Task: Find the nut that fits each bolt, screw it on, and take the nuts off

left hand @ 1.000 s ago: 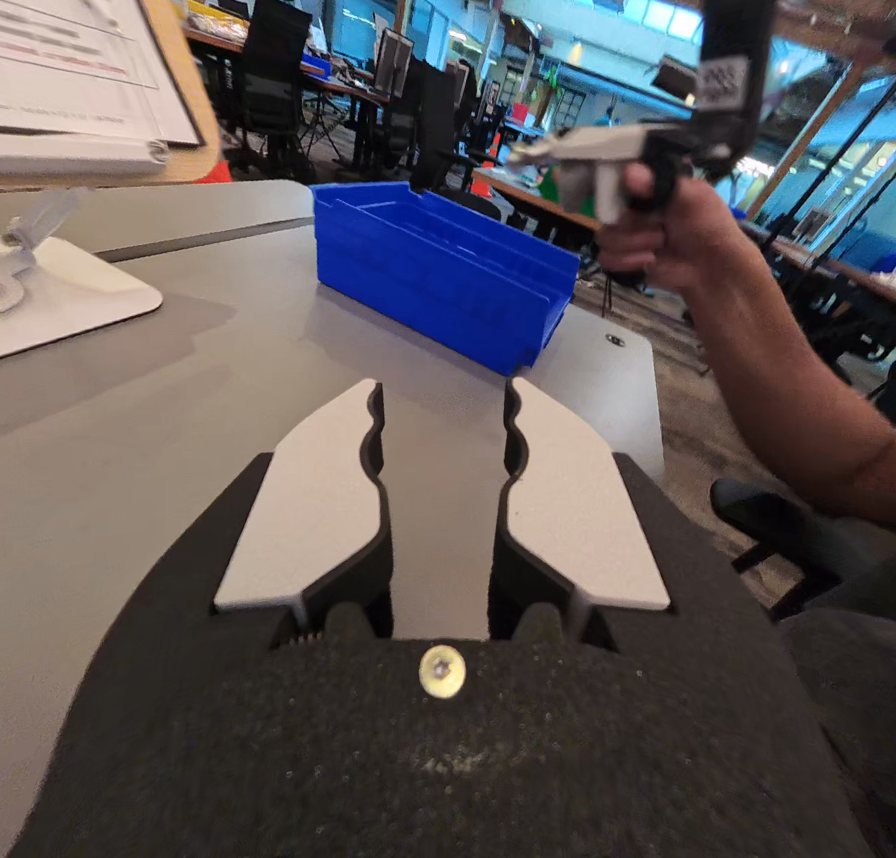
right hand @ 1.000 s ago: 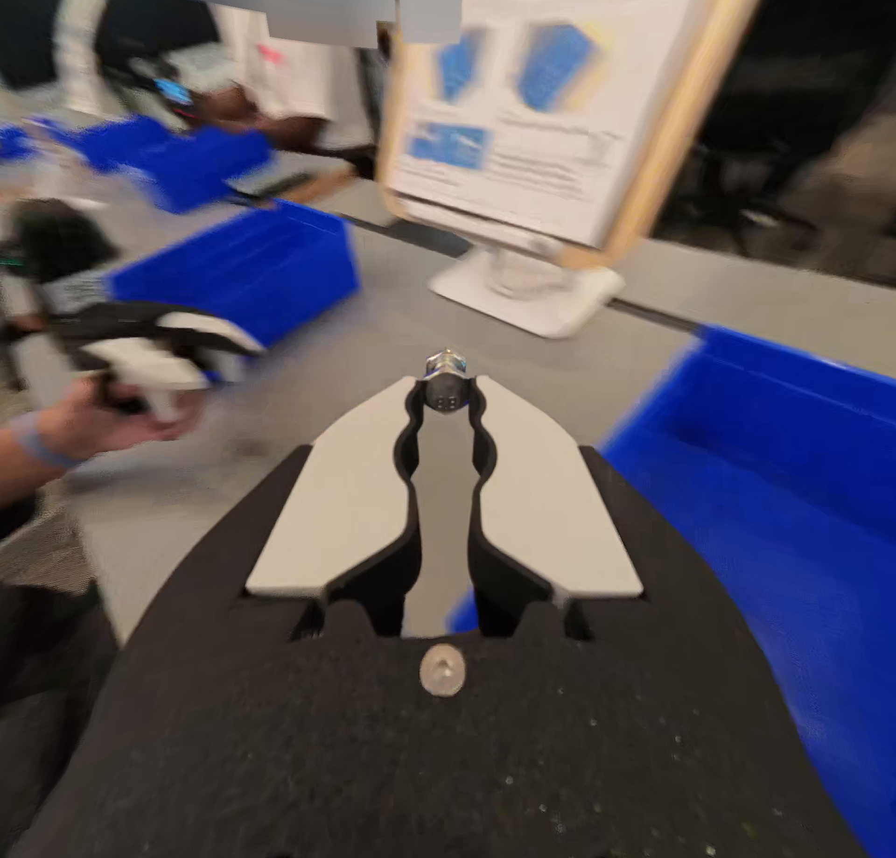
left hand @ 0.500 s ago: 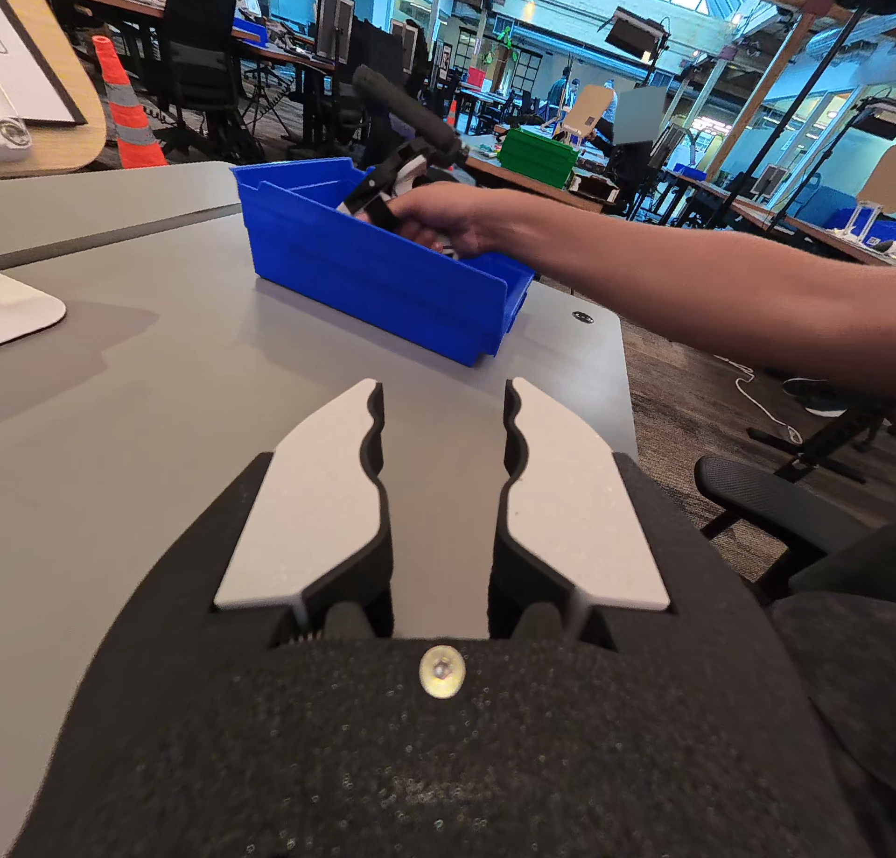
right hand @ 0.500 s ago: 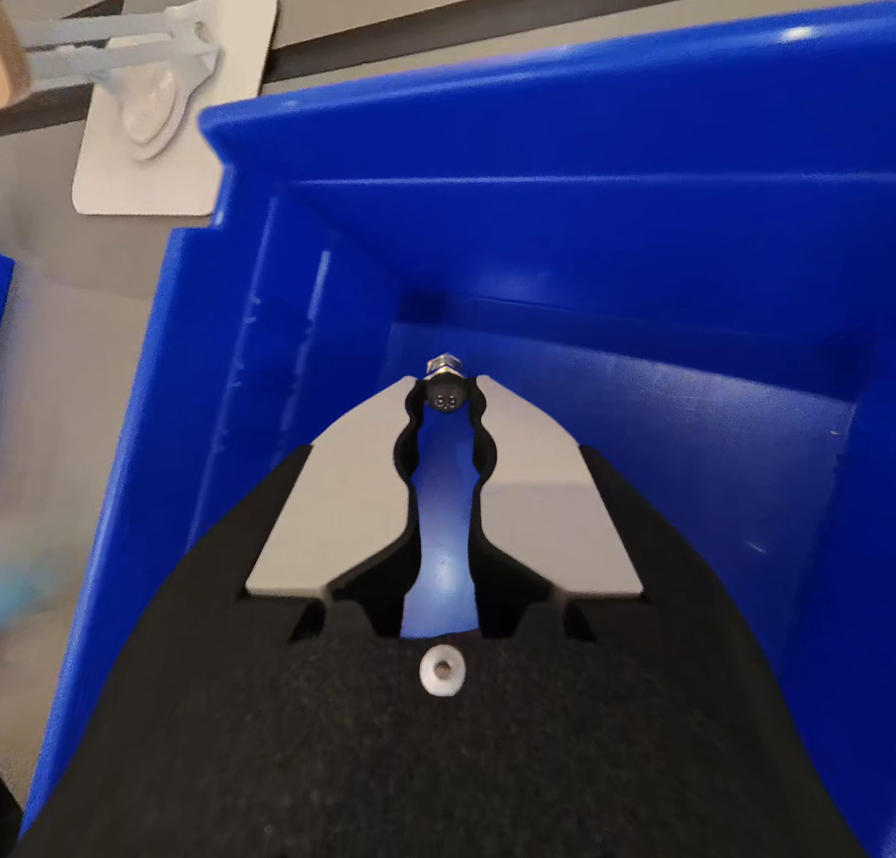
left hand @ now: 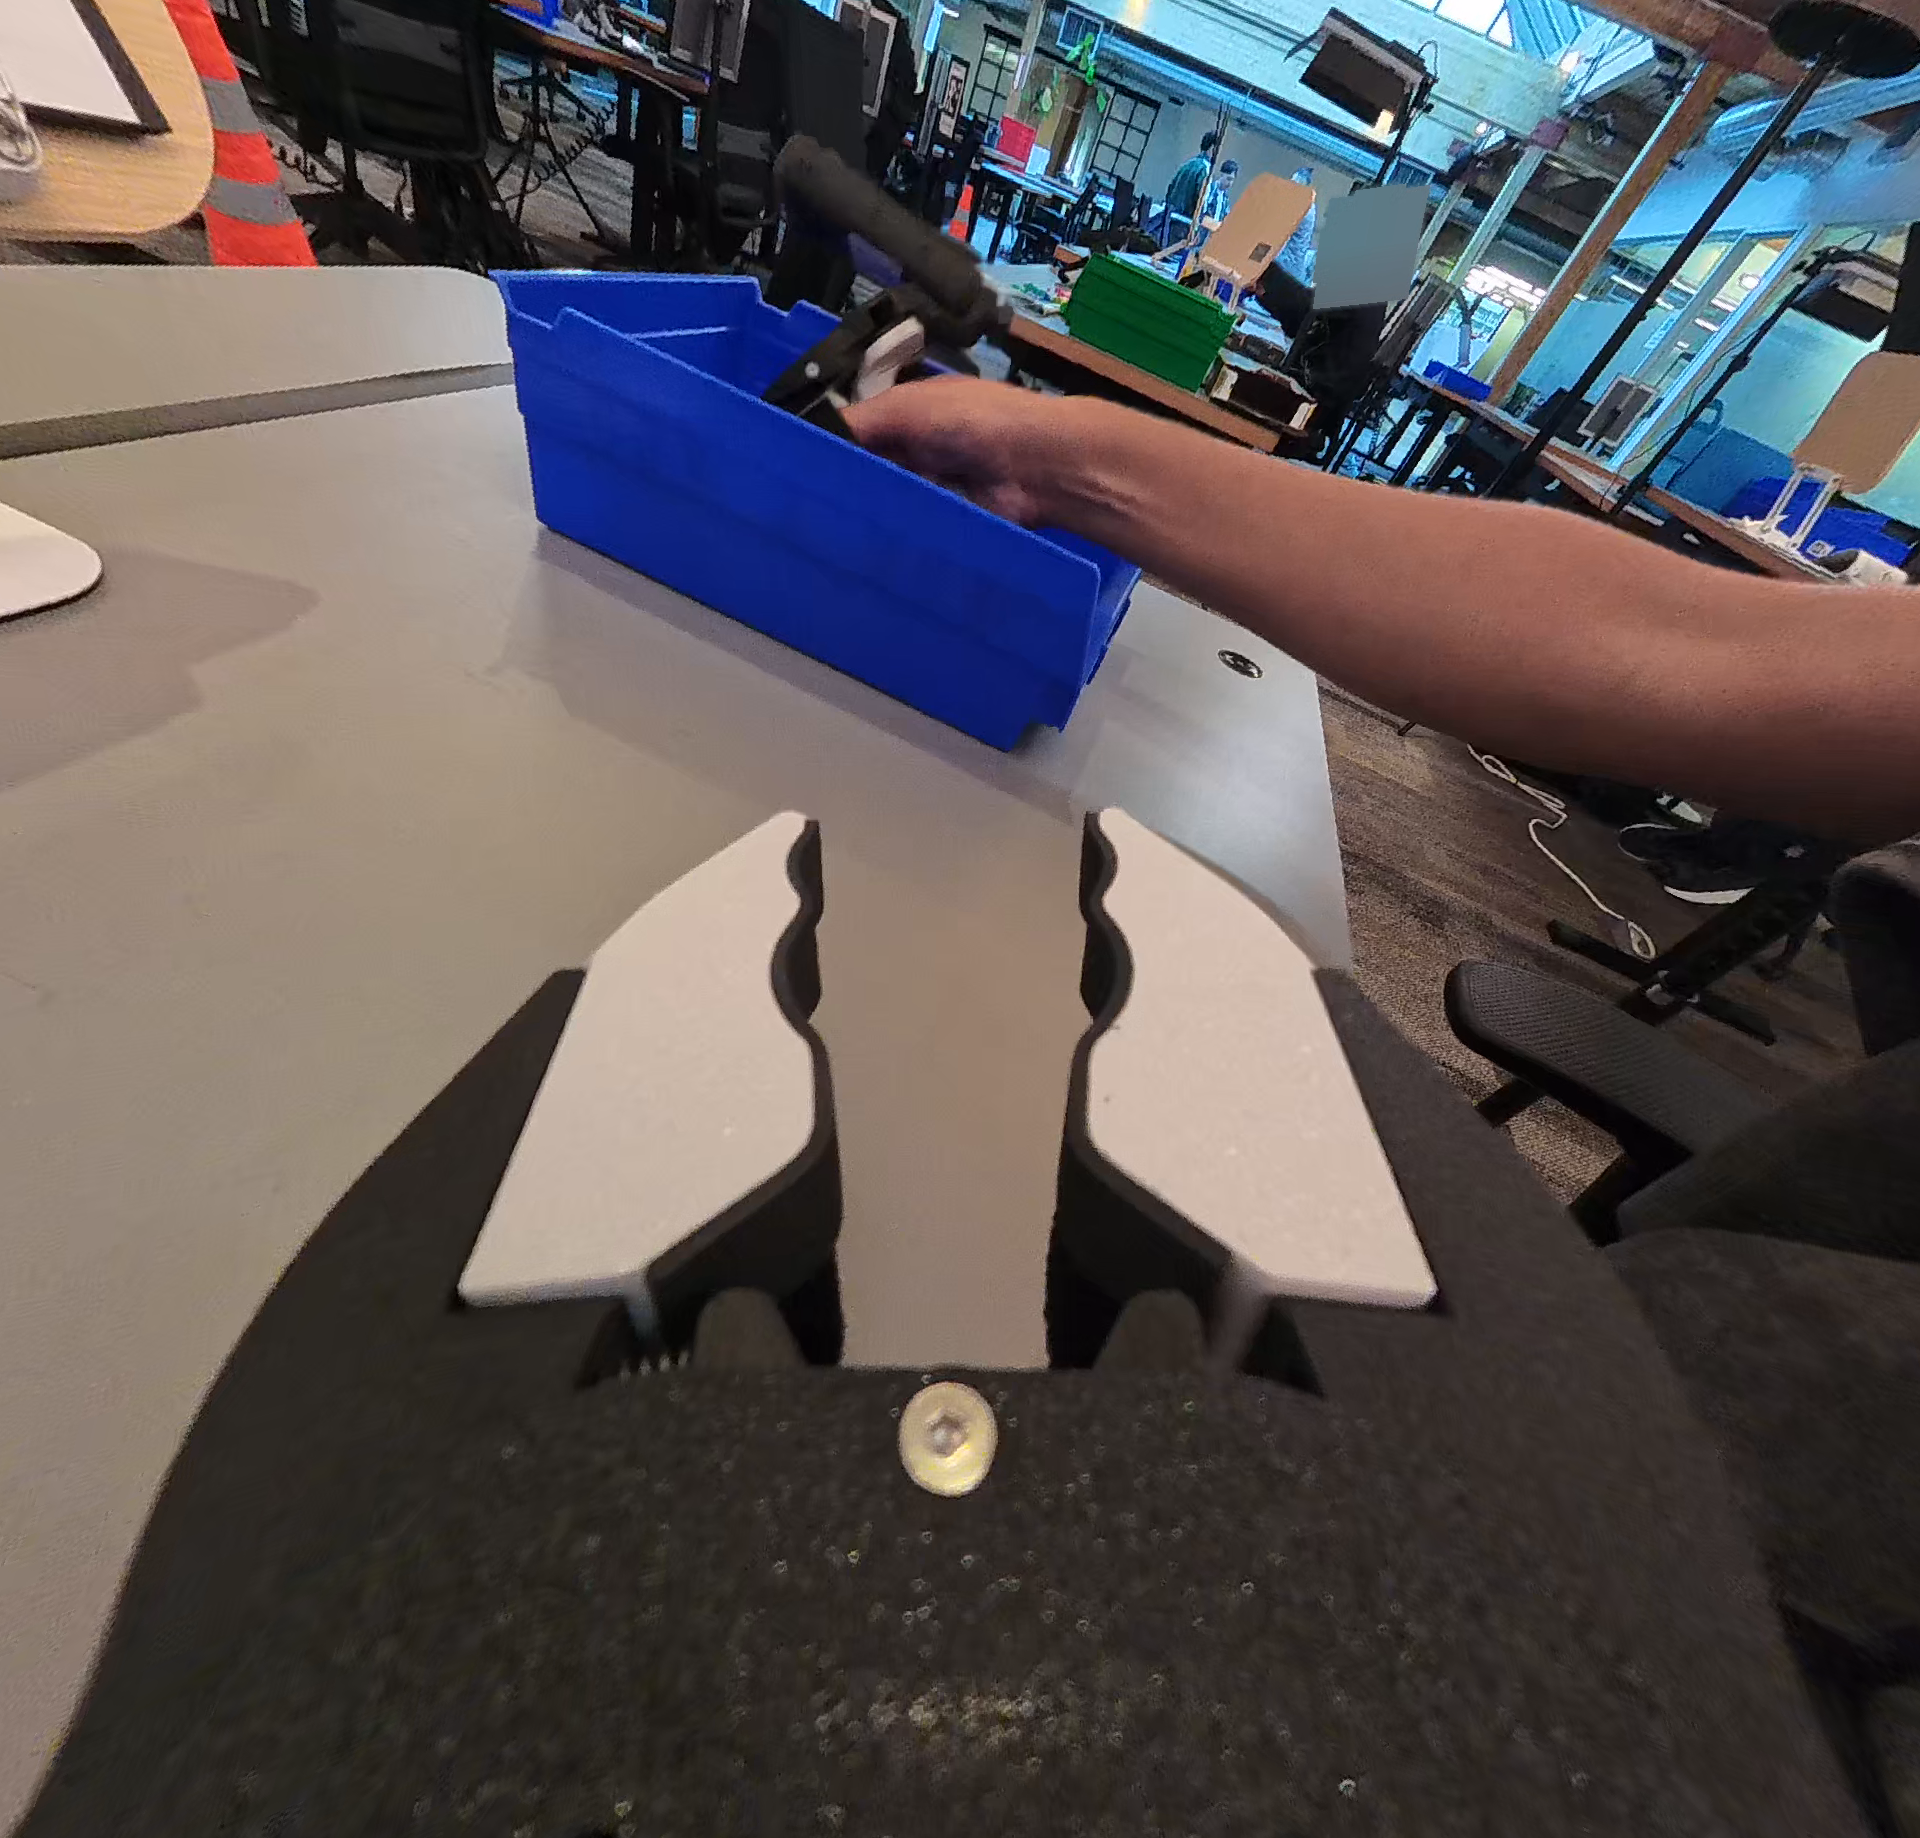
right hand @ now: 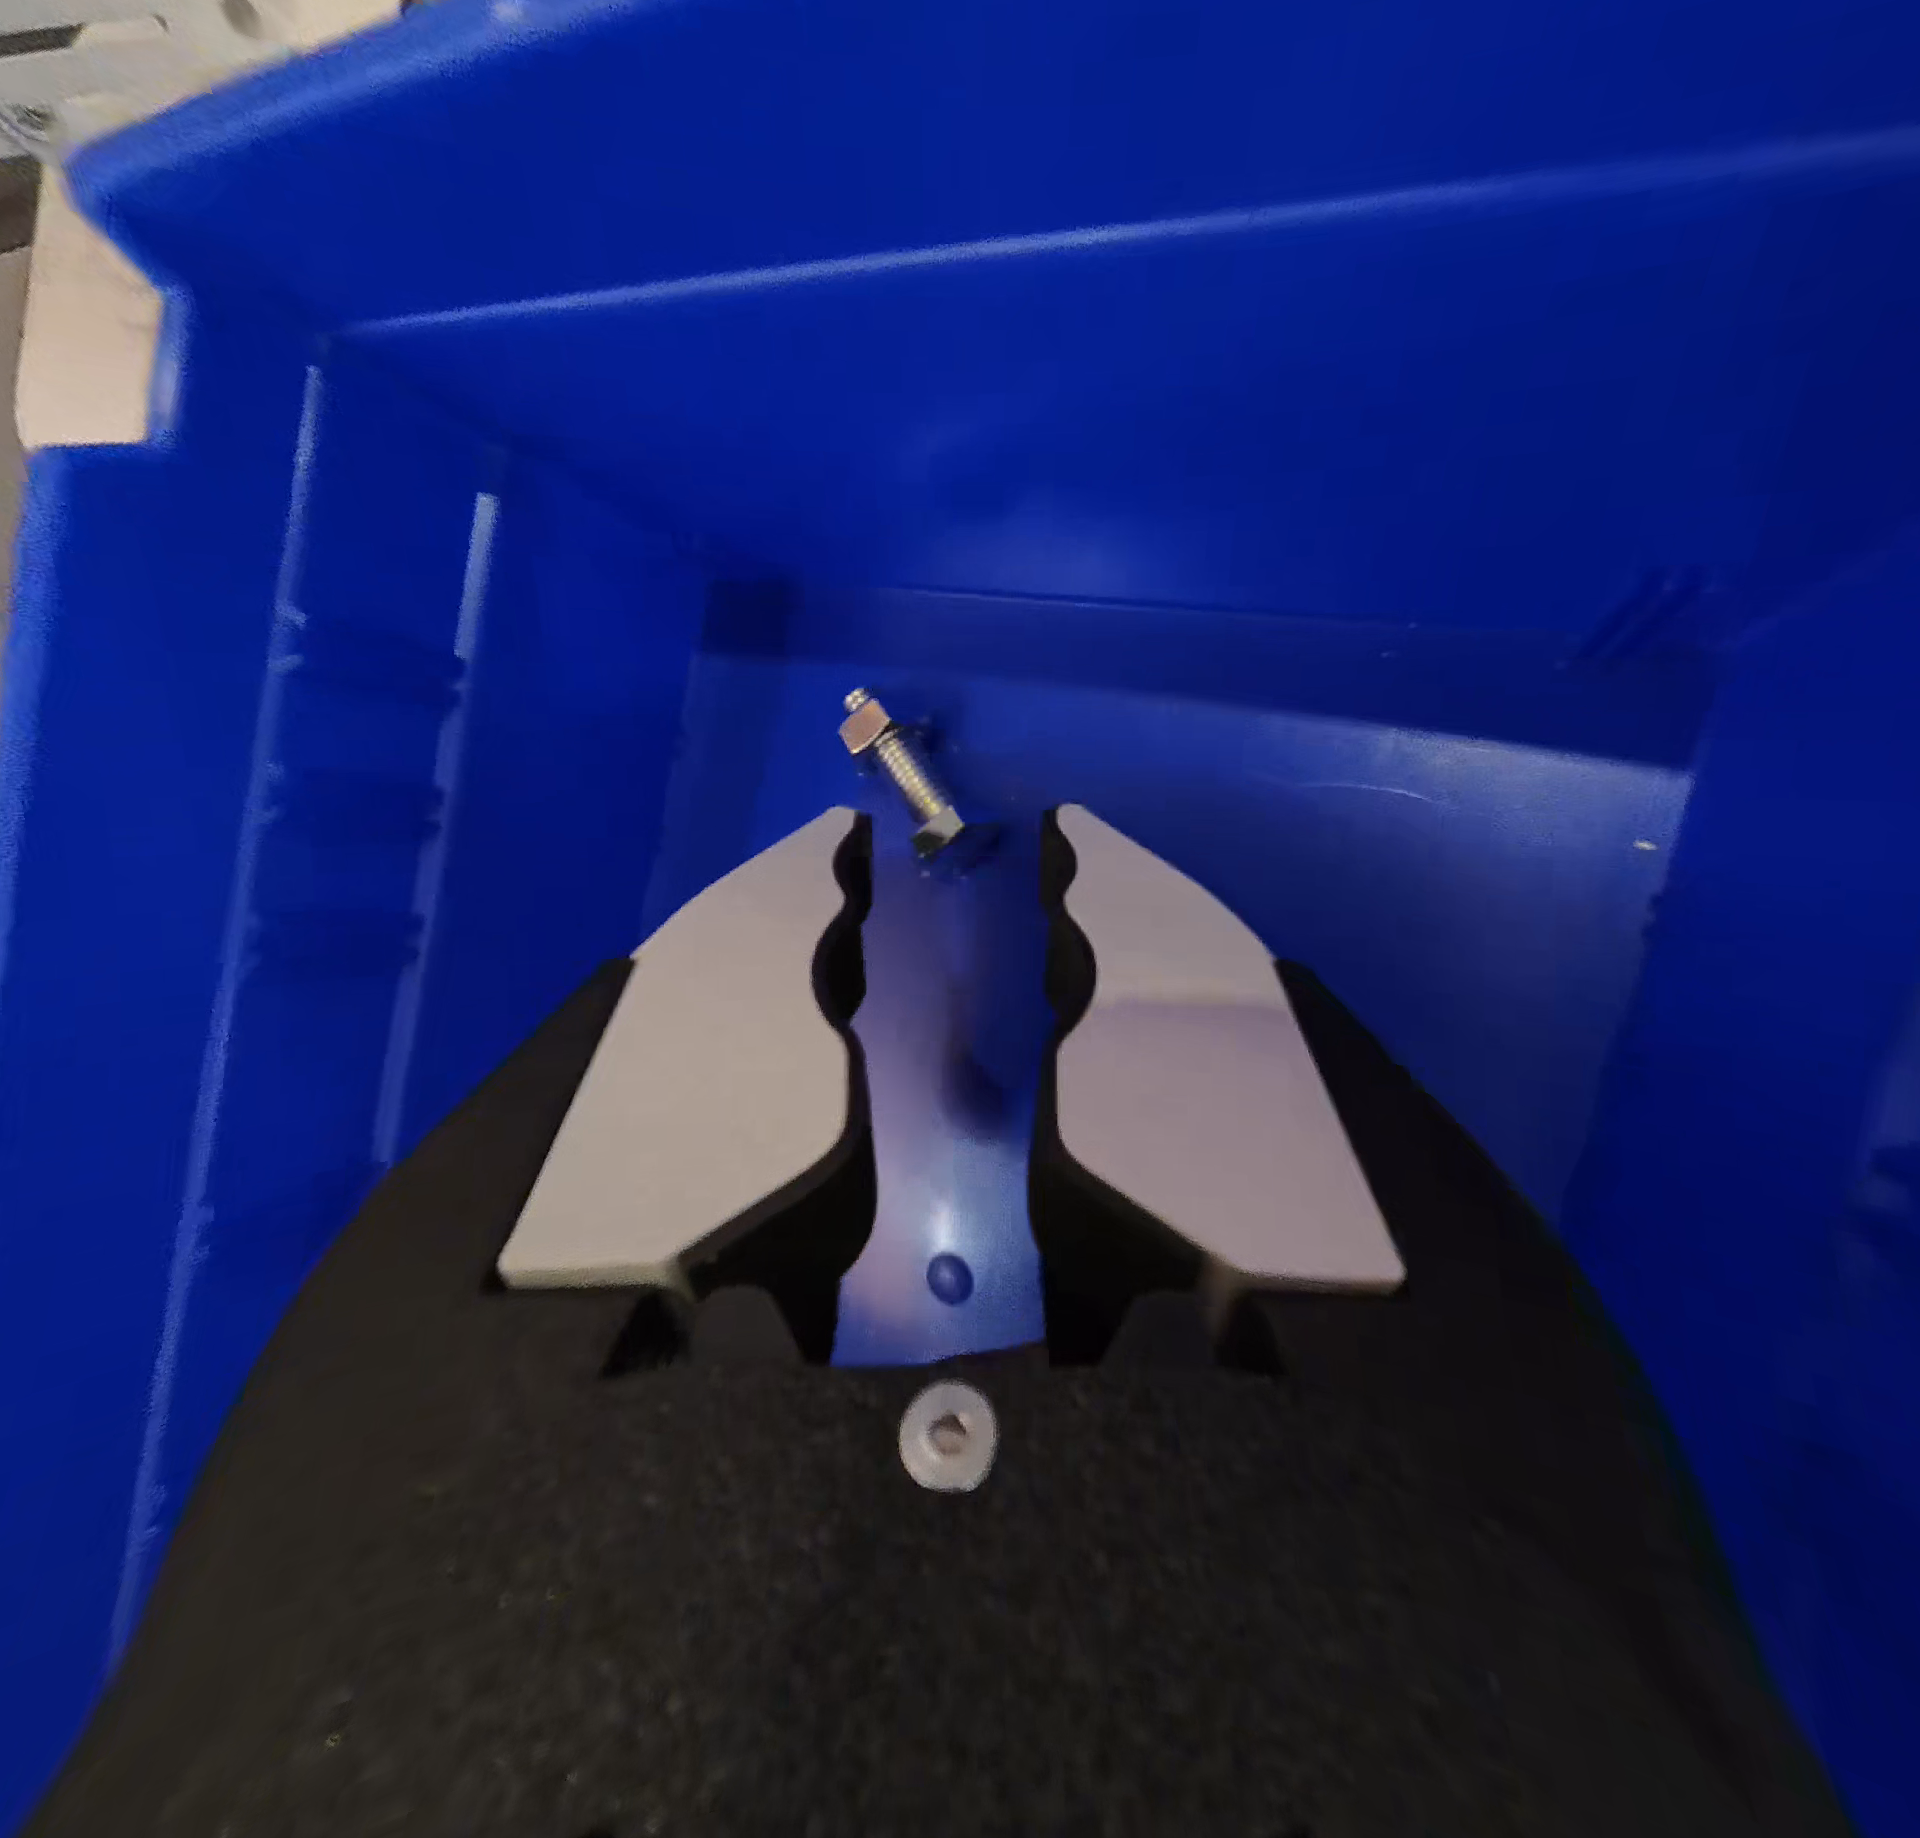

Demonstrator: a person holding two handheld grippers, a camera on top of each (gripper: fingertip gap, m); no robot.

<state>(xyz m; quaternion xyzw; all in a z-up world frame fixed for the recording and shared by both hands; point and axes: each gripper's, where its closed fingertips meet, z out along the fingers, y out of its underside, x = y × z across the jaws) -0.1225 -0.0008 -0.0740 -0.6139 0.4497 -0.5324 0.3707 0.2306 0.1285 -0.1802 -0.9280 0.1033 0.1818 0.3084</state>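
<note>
Two tongs show, each with two flat grey fingers and wavy black inner edges. The left tongs (left hand: 945, 832) are spread apart with nothing between them, low over the smooth grey surface (left hand: 312, 801). Farther off, the right tongs (right hand: 948, 817) are apart too, inside one shiny blue plastic bin (right hand: 1351, 458). One small silver bolt (right hand: 914, 786) with one six-sided nut (right hand: 864, 730) near its far end lies just past the tips, with its head between them, loose.

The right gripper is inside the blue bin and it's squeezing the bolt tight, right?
Not quite. The right gripper is inside the blue bin, but its jaws are open. The bolt, nut on it, sits loose just past the tips. The right wrist view shows it.
</note>
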